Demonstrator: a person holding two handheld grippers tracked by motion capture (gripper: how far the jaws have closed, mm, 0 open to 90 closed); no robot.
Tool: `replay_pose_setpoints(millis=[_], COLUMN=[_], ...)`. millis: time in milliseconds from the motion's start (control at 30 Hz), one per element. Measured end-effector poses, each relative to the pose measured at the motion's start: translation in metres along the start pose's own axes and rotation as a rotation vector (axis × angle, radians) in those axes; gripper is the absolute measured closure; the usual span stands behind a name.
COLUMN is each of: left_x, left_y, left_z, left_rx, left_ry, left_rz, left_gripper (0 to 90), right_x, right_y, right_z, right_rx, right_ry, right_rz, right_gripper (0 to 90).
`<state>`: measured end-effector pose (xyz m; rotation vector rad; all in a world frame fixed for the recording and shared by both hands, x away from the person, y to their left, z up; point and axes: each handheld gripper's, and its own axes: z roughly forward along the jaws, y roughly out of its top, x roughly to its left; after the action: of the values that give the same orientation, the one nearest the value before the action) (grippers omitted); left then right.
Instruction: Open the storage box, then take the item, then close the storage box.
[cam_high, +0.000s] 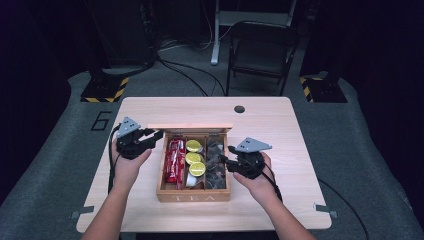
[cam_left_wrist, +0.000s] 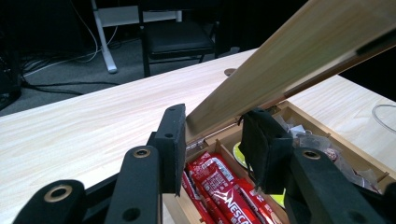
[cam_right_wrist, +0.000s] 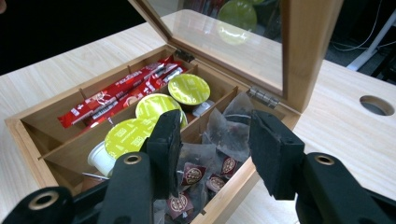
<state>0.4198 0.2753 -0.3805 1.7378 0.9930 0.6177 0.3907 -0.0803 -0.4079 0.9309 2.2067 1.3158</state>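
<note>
Black folding chair (cam_high: 260, 50) beyond the wooden table (cam_high: 280, 130).

We see a pale matt wooden tea box (cam_high: 194, 196) with a glossy glass-paned lid (cam_right_wrist: 233, 44); inside it, shiny red foil sachets (cam_right_wrist: 121, 91).

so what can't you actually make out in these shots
- Left gripper: left gripper view shows the lid edge between its jaws; whether they touch it is unclear.
- Tea bags: right gripper view, lower ones hidden by the jaws.
- Red sachets: high view, print too small to read.
</note>
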Motion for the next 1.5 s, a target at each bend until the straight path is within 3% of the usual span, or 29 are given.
replay_pose_setpoints(millis=[367, 500, 667, 933, 1267, 1500], left_x=[0.000, 0.000, 0.000, 0.000, 0.000, 0.000], left_y=[0.000, 0.000, 0.000, 0.000, 0.000, 0.000], left_z=[0.000, 0.000, 0.000, 0.000, 0.000, -0.001], left_rx=[0.004, 0.002, 0.001, 0.001, 0.002, 0.011], left_ry=[-0.001, -0.002, -0.002, -0.003, -0.003, -0.006], left_rz=[0.001, 0.001, -0.002, -0.001, -0.002, 0.002], left_gripper=[60.5, 60.5, 60.4, 60.4, 60.3, 60.3], right_x=[0.006, 0.008, 0.006, 0.008, 0.011, 0.012], right_y=[-0.012, -0.013, -0.015, -0.016, -0.020, -0.023], right_z=[0.019, 0.025, 0.031, 0.039, 0.050, 0.056], right_rx=[0.029, 0.030, 0.040, 0.048, 0.068, 0.093], right_ry=[0.023, 0.026, 0.025, 0.048, 0.065, 0.064], right_rz=[-0.036, -0.021, -0.037, -0.008, -0.008, 0.010], right_gripper=[58.0, 59.0, 59.0, 58.9, 57.7, 52.4])
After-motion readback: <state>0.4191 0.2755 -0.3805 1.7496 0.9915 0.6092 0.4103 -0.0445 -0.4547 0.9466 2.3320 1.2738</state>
